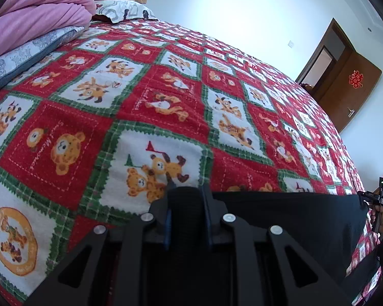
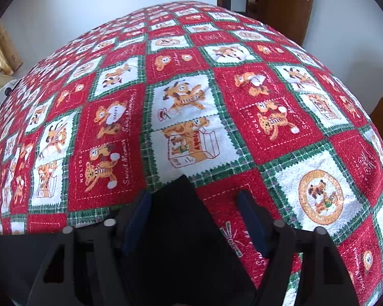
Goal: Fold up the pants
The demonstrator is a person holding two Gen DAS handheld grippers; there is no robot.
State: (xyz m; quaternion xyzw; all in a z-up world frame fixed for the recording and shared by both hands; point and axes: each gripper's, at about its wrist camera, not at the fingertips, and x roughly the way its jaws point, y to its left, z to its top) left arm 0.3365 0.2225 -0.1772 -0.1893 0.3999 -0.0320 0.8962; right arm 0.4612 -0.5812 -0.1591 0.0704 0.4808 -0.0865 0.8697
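The black pants point(image 1: 293, 219) lie along the bottom of the left view, spread from centre to the right edge over the bed, their top edge a straight dark line. My left tool point(image 1: 186, 193) has its two fingers pressed close on a bunched fold of that black cloth, pinching it at bottom centre.

In the right view, the pants point(image 2: 176, 229) come up as a dark peak at bottom centre. My right tool point(image 2: 194, 196) is spread wide. The cloth rests against the left finger point(image 2: 138, 219), while the right finger point(image 2: 252, 219) stands apart from it over the blanket. That tool shows again at the far right edge of the left view point(image 1: 372, 199), small and dark beside the end of the pants.

Under it all is the red, white and green bear-print blanket point(image 1: 153, 107), covering the bed. In the upper left of the left view sits a pink quilt point(image 1: 38, 12) on a grey patterned pillow point(image 1: 20, 58). A brown door point(image 1: 349, 86) stands open at the upper right, against the white wall point(image 1: 242, 12).
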